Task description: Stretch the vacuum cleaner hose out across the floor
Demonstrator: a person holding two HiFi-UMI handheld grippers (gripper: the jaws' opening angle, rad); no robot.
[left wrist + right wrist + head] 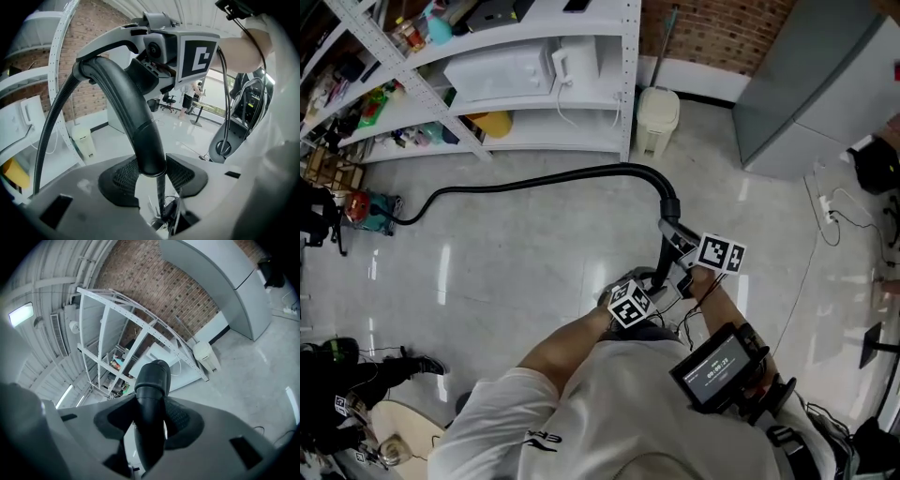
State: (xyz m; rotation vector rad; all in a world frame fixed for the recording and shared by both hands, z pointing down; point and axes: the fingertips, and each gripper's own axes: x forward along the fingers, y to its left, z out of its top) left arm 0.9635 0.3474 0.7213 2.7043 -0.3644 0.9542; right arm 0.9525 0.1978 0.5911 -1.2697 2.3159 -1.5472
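The black vacuum hose [534, 178] lies in a long curve over the grey floor, from a red and teal object [370, 211] at the left to a rigid bent handle [668, 208] in front of me. My left gripper [654, 284] is shut on the lower part of that handle; the thick black tube [140, 131] sits clamped between its pads [124, 178]. My right gripper [682, 251] is shut on the handle a little higher, with the tube's end [151, 380] poking out past its jaws. The ribbed hose [50, 126] trails off to the left.
A white shelving rack [623, 84] with a microwave [502, 70] stands at the back, with a white bin [658, 117] beside it. A grey cabinet [816, 84] is at the right, with a power strip and cables [827, 211] on the floor. Dark gear [337, 375] lies at the lower left.
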